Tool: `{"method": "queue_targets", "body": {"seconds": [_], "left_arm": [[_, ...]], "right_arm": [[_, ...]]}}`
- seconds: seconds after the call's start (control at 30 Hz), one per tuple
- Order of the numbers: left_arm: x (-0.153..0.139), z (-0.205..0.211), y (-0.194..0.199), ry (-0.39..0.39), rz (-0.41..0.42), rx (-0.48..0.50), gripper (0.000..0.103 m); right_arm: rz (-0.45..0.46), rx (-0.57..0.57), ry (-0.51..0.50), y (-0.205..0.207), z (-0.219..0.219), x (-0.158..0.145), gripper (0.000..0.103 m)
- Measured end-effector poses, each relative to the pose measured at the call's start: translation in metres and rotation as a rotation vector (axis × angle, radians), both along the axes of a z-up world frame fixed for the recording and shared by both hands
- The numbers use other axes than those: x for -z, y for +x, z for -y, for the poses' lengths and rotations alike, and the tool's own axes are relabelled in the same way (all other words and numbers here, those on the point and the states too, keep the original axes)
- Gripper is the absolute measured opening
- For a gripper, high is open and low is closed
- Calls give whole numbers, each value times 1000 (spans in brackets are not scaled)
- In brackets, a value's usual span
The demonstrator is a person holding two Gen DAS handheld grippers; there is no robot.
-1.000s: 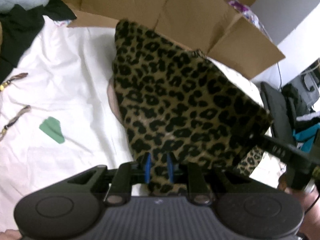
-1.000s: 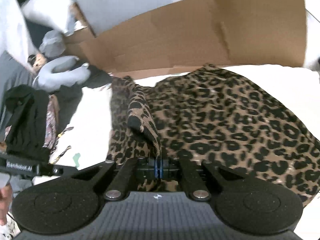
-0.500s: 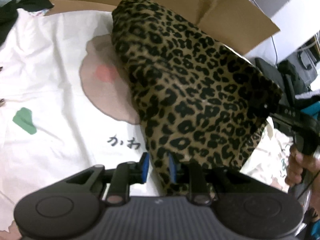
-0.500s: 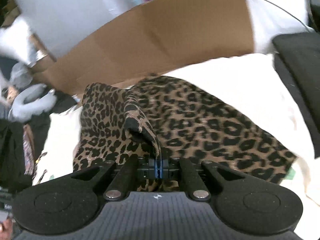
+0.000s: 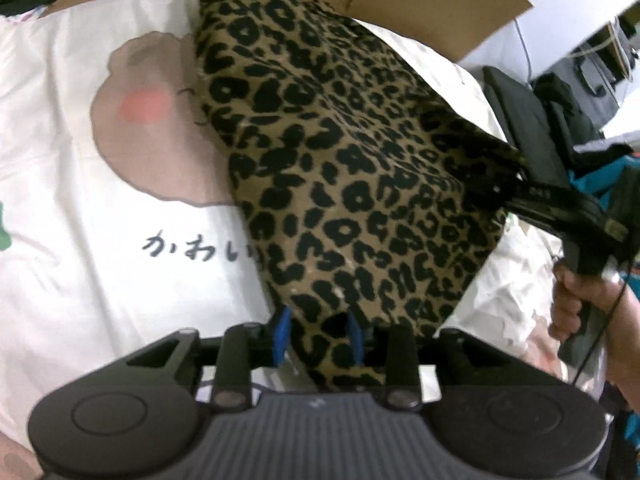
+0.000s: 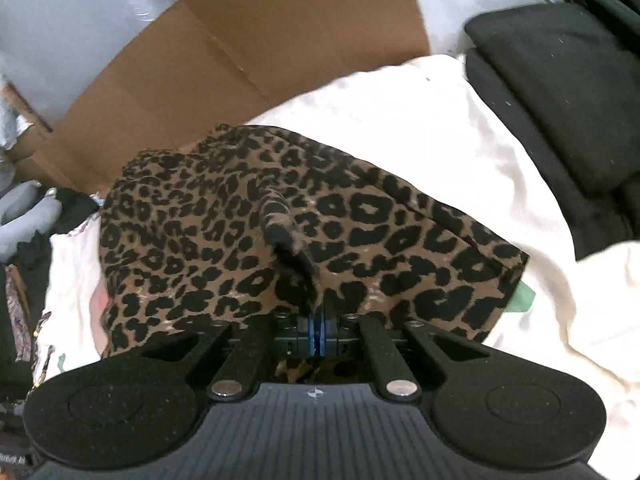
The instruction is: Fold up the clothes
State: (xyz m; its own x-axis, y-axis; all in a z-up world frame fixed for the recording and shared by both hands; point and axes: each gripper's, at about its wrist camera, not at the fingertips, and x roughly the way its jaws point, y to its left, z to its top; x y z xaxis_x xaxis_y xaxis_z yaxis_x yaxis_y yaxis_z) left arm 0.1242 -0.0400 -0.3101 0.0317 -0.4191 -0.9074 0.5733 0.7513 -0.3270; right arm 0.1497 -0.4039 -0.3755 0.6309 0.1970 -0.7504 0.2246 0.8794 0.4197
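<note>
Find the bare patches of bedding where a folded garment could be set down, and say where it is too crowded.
Free: the white sheet left of the leopard-print garment, around its printed picture, and the cream bedding between the garment and the black cushions. Crowded: the far edge along the cardboard box, and the dark clothes pile.

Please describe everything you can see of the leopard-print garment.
The leopard-print garment is soft tan fabric with black spots, folded over and lying on a white printed cloth. The right gripper is shut on a bunched edge. The left gripper is opening, and a corner of fabric lies between its blue fingers. A cardboard box stands behind it.
</note>
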Motion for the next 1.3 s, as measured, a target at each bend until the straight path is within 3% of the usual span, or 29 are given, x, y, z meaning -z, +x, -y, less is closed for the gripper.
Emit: {"method": "queue_targets", "body": {"seconds": [0.17,0.33,0.47,0.9,1.07,1.3], "left_arm": [[-3,0,-3,0,-19,-10,35],[-9,0,-2,-11,-4,-26,35],[-9,-4,1,1,3,-32,35],[-47,7,43,70,92,43,35],[-70,33,71,72,125,40,35],[-98,105,107,68,216,101,35]], "right_arm": [[-17,54,24,-1,14,5,8],[-8,94,62,1,28,8,8],[-2,96,83,0,32,12,1],[102,150,83,-28,47,-6,0],[99,186,65,-41,60,-8,0],[75,242,146,-48,77,12,1]]}}
